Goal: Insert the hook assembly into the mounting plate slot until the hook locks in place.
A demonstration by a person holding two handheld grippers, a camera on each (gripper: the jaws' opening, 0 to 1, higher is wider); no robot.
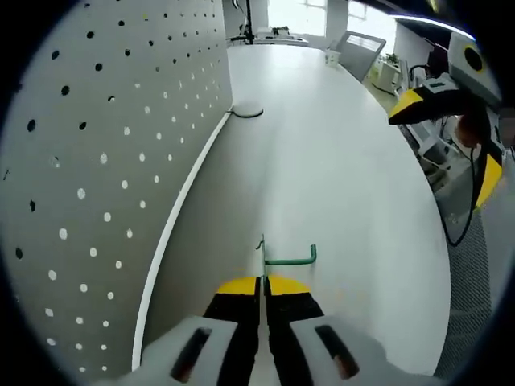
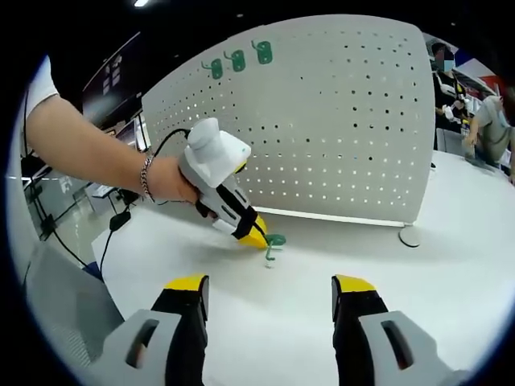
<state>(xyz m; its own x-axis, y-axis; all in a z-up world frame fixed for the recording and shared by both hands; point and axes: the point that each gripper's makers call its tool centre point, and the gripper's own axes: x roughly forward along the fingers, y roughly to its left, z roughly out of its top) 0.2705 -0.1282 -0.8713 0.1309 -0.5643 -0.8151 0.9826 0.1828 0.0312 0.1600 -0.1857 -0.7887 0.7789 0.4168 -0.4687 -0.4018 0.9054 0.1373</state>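
Observation:
A green wire hook (image 1: 288,258) sticks out from the tips of my left gripper (image 1: 263,281), which is shut on it just above the white table (image 1: 338,177). The white pegboard mounting plate (image 1: 88,161) stands upright along the left of that view. In the right gripper view, a hand holds the left gripper (image 2: 256,234) with the hook (image 2: 273,241) low over the table, in front of the pegboard (image 2: 338,129). My right gripper (image 2: 269,286) is open and holds nothing, hovering nearer than the hook. One of its yellow-tipped fingers (image 1: 414,103) shows at the upper right.
Three green hooks (image 2: 237,58) hang along the pegboard's top edge. The board rests on round feet (image 2: 410,236) (image 1: 248,112). The table's curved edge (image 1: 438,241) runs along the right, with cables and floor beyond. People sit at the far right (image 2: 487,129).

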